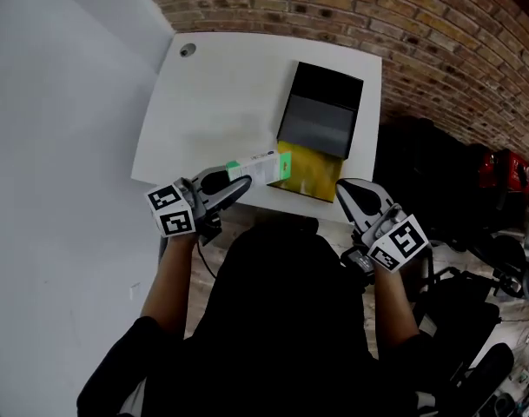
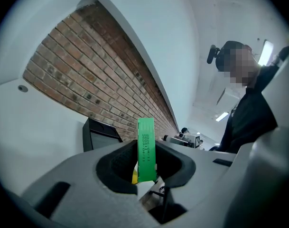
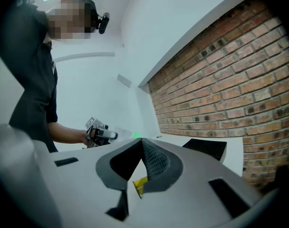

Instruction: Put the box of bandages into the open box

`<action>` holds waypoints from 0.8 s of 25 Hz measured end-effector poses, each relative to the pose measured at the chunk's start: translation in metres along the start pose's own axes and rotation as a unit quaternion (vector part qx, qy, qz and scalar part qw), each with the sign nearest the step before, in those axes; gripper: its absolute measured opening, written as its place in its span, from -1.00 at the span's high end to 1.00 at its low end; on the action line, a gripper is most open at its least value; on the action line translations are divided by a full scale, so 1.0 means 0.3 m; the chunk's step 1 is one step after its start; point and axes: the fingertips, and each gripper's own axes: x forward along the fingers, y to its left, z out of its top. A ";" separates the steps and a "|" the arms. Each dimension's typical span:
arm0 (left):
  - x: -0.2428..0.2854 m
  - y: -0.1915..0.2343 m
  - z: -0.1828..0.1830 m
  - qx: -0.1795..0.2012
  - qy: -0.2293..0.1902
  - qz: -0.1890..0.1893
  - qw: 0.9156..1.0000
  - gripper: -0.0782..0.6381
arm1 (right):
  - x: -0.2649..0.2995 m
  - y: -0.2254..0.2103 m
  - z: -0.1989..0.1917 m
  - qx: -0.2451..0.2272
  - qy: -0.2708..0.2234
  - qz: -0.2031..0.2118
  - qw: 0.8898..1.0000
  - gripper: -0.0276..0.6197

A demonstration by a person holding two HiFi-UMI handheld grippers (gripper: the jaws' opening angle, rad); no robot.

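The person's dark-clothed torso [image 1: 281, 320] fills the bottom of the head view, with both forearms reaching forward to the near edge of the white surface [image 1: 221, 102]. No brand name can be read anywhere. The only writing is two short rows of small dark print on the green end flap of the box of bandages [image 1: 262, 168], too fine to make out; the cubes on both grippers carry black-and-white square markers. The box of bandages is a slim, long carton, white along its sides and green at the end. The left gripper [image 1: 238, 181] has its fingers [image 2: 116, 167] closed on it, and the green end stands upright between them in the left gripper view. It is held at the near edge of the surface, its far end reaching the left side of the open box [image 1: 309, 176], which has a yellow inside and a black lid [image 1: 323, 107] folded back toward the brick wall [image 1: 377, 16]; whether the two touch I cannot tell. The right gripper [image 1: 355, 196] hangs just off the surface's near right corner beside the open box, its fingers together at the tips with nothing between them
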 end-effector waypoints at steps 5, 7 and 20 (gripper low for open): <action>0.117 0.106 0.036 -0.004 0.094 -0.062 0.994 0.52 | -0.004 -0.074 0.018 0.009 -0.014 -0.084 0.996 0.90; 0.167 0.137 0.042 -0.003 0.126 -0.092 0.988 0.52 | -0.012 -0.095 0.028 0.015 -0.024 -0.121 0.992 0.90; 0.382 0.219 -0.201 0.003 0.334 -0.220 0.917 0.52 | -0.125 -0.028 -0.123 0.080 -0.062 -0.346 0.933 0.90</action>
